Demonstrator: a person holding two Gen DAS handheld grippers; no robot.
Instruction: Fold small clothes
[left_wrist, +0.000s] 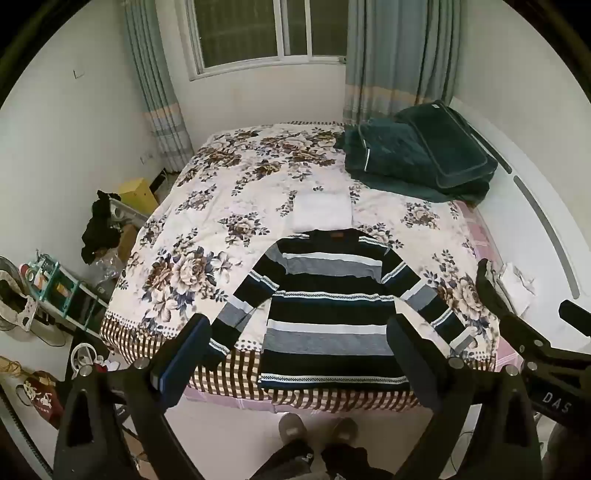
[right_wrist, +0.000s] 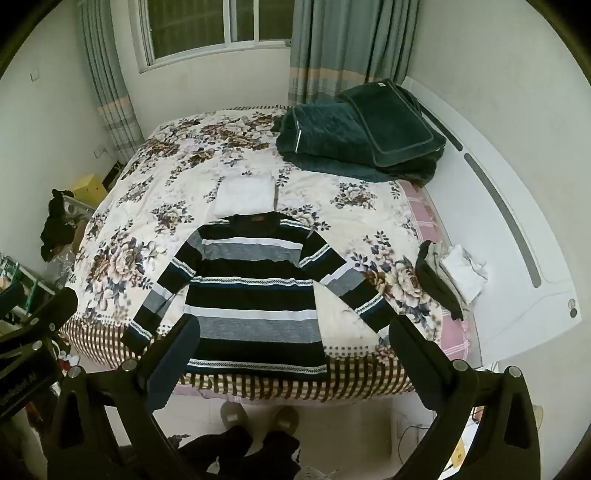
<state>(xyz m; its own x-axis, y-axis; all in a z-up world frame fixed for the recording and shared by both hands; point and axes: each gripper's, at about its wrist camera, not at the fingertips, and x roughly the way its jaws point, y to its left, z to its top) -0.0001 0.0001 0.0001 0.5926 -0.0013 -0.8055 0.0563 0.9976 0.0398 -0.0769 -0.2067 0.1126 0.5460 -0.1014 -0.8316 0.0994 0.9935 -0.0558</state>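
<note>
Left gripper (left_wrist: 299, 354): jaws spread wide, nothing between them, held in the air.
Left gripper fingers (left_wrist: 184, 354): dark pads, angled outward.
Right gripper (right_wrist: 290, 354): jaws spread wide, nothing held, raised in the air.
Right gripper fingers (right_wrist: 417, 354): dark pads, angled outward.
Relative position: side by side, each visible at the edge of the other's view.

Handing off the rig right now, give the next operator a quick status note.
Left gripper: open, empty, above the near bed edge. Right gripper: open, empty, likewise.
Striped sweater lies flat on the floral bedspread, sleeves spread, hem nearest you, unfolded.
A folded white garment sits beyond its collar.
Left: fold sleeves in, then the body.
</note>
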